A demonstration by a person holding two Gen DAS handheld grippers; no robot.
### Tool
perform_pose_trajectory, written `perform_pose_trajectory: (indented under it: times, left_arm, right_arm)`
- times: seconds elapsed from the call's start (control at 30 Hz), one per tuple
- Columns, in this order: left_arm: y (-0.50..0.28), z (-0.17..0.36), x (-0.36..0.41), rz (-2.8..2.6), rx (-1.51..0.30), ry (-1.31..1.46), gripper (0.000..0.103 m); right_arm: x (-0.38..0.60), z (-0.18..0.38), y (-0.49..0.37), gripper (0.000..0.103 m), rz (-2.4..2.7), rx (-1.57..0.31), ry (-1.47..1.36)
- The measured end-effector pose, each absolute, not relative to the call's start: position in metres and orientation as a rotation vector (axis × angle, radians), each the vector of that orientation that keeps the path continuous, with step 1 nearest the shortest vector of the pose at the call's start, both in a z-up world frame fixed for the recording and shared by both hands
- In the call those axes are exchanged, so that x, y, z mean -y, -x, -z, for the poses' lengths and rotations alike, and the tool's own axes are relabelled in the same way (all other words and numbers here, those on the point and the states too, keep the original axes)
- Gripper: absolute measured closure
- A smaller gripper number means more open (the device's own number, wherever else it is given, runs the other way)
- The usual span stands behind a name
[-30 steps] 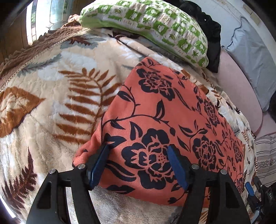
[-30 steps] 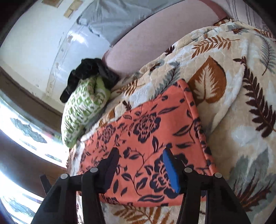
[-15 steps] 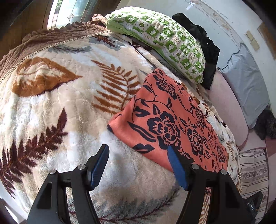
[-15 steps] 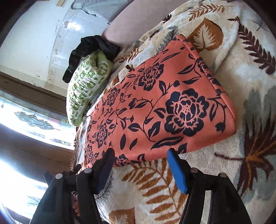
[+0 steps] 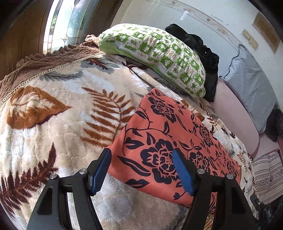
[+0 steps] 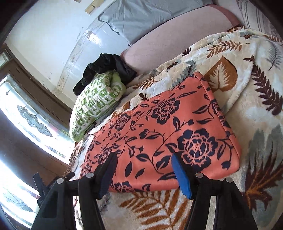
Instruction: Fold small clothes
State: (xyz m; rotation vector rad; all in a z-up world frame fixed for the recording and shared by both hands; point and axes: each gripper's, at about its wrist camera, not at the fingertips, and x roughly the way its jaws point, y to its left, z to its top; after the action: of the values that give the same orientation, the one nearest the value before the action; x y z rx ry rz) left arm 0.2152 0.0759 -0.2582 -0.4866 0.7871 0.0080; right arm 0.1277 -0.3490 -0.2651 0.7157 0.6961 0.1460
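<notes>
The cloth (image 5: pixel 166 146) is a coral-orange piece printed with dark navy roses and vines, folded into a flat, neat oblong with rounded, doubled edges; how many layers it has cannot be told from here. It lies on the cream blanket (image 5: pixel 58 113) with brown and grey leaf prints, its long side running away toward the green-and-white pillow (image 5: pixel 155 56) and the black garment (image 5: pixel 203 53) behind that. The left gripper (image 5: pixel 141 169) hangs over the near corner of the cloth with its blue pads apart and nothing pinched between them. The right gripper (image 6: pixel 143 171) sits over the near long edge; its jaws have just been opening and now stand apart, the cloth under them but not clamped. Bare blanket spreads wide on the left gripper's outer side and in front of the right gripper, while the pink couch (image 6: pixel 176 40) and the grey cushion (image 6: pixel 146 16) lie beyond the far edge.
</notes>
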Motion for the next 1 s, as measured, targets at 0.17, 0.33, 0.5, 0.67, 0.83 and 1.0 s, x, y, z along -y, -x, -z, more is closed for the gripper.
perform_pose_trajectory:
  times: [0.17,0.33,0.5,0.67,0.83,1.0]
  left_arm:
    - [-0.233,0.284,-0.043,-0.009,-0.891,0.366,0.017]
    - [-0.24,0.299,0.004,-0.058,-0.952,0.017,0.0]
    - [-0.24,0.303,0.004,-0.052,-0.974,-0.003,0.0]
    - [-0.234,0.296,0.001,0.005,-0.992,0.009,0.0]
    - [-0.214,0.279,-0.032,0.055,-0.962,0.294,0.0]
    - [-0.19,0.277,-0.049,0.132,-1.01,0.439,0.0]
  right_arm:
    - [0.361,0.307,-0.16,0.036,-0.072,-0.865,-0.77]
    - [0.354,0.311,-0.163,0.036,-0.07,-0.89,-0.698]
    - [0.356,0.314,-0.158,0.036,-0.088,-0.875,-0.698]
    - [0.367,0.313,-0.141,0.036,-0.1,-0.857,-0.782]
    - [0.372,0.302,-0.116,0.036,-0.138,-0.82,-0.856]
    - [0.359,0.303,-0.095,0.033,-0.191,-0.857,-0.918]
